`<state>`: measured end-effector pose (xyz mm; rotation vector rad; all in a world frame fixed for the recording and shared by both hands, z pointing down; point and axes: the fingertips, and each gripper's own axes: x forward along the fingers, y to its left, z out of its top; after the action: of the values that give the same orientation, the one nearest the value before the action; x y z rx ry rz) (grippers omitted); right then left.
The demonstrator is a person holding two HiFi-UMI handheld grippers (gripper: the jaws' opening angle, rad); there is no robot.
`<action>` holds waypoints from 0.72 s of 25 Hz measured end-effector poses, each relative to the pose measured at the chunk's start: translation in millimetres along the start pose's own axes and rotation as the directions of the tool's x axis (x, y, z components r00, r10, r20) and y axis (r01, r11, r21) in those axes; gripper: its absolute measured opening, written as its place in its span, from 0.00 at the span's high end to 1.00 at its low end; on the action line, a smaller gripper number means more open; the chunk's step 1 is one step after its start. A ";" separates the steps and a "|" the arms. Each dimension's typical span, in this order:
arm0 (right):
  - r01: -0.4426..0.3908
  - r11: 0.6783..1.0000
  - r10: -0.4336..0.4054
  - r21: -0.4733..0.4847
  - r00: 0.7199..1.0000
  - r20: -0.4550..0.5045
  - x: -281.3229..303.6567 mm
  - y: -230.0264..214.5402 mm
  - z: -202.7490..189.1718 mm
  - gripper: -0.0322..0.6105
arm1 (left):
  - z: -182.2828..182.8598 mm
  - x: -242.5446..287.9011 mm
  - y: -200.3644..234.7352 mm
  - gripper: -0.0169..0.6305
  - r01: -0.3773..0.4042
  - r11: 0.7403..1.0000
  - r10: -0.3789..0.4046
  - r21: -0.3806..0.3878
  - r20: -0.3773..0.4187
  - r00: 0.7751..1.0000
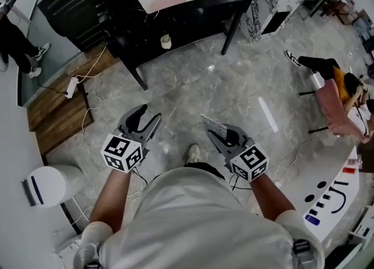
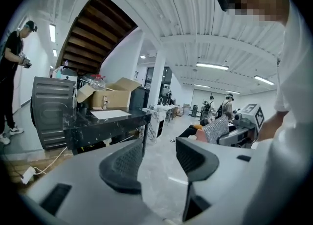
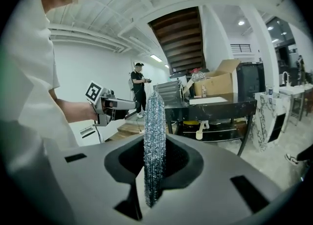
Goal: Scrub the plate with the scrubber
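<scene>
Scrubber (image 3: 154, 131) sits edge-up, clamped in my right tongs (image 3: 155, 163), ready to scrub. Left tongs (image 2: 157, 163) are apart and empty, probably free to steady the plate. No plate is visible, and the bench (image 1: 198, 15) is well ahead.

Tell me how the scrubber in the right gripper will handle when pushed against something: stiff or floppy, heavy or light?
Probably fairly stiff: the scrubber stands upright well above the right gripper without drooping. Likely light, since it looks like thin, glittery mesh. Its rough weave should resist slipping between the shut jaws.
</scene>
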<state>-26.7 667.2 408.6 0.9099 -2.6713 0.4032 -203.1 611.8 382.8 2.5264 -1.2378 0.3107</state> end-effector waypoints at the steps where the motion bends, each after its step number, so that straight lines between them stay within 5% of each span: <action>1: -0.004 1.000 0.004 -0.004 1.000 0.001 0.9 -14.1 3.6 0.83 | 7.9 12.9 2.9 0.64 -0.007 1.000 0.007 0.005 0.004 1.000; 11: -0.008 0.999 0.008 0.039 1.000 0.009 25.6 -120.1 23.0 0.83 | 49.6 110.3 37.6 0.65 -0.043 0.999 0.043 -0.029 -0.007 0.999; 18: 0.035 0.999 -0.035 0.034 0.999 0.010 67.0 -177.6 50.6 0.83 | 74.4 176.0 100.2 0.67 -0.035 0.997 0.036 -0.074 0.014 0.999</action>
<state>24.5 477.6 415.9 0.9702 -2.6615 0.4386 -172.4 398.4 388.9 2.4511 -1.2766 0.2496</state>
